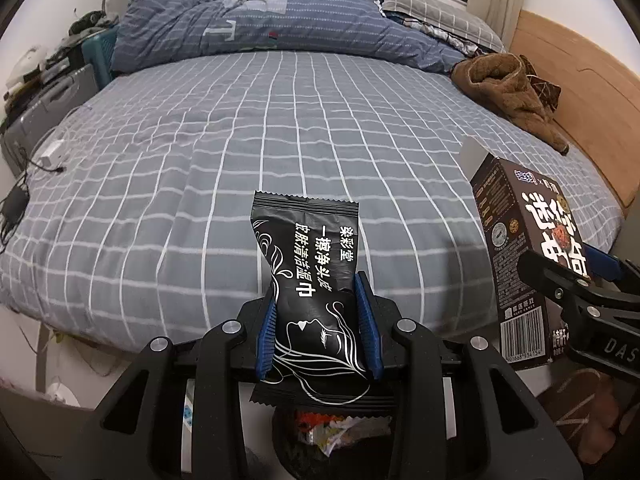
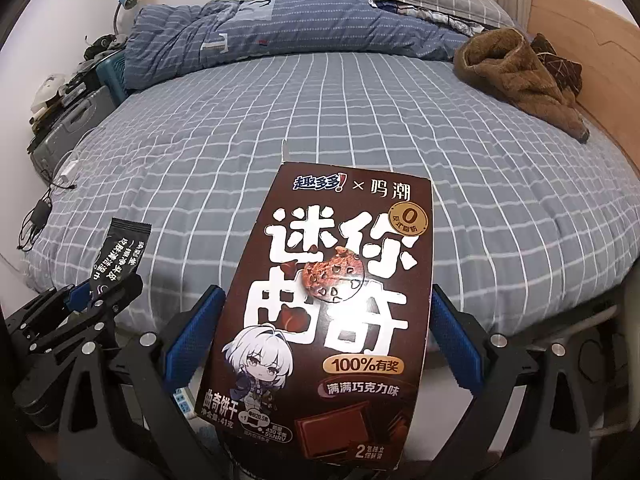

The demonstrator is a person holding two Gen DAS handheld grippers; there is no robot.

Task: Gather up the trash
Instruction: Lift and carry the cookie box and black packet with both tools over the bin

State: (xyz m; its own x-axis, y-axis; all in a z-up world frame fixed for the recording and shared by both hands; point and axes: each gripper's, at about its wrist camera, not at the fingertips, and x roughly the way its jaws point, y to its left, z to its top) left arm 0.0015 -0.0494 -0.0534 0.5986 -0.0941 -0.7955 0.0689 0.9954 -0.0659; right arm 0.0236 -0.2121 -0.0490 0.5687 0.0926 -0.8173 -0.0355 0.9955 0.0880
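Note:
My left gripper (image 1: 319,316) is shut on a black wipe sachet (image 1: 310,280) with white print, held upright over a dark trash bin (image 1: 332,436) with wrappers in it. The sachet also shows in the right wrist view (image 2: 116,258). My right gripper (image 2: 324,332) holds a brown cookie box (image 2: 332,320) between its blue pads (image 2: 456,336); the box fills the span between them. The box also shows at the right of the left wrist view (image 1: 524,264). Both grippers hover at the foot of the bed.
A bed with a grey checked sheet (image 1: 280,128) lies ahead, a blue duvet (image 1: 248,20) at its far end. Brown clothing (image 1: 508,92) lies at the right by the wooden bed frame (image 1: 580,92). Chargers and cables (image 1: 48,160) sit at the left edge. Slippers (image 1: 584,412) are on the floor.

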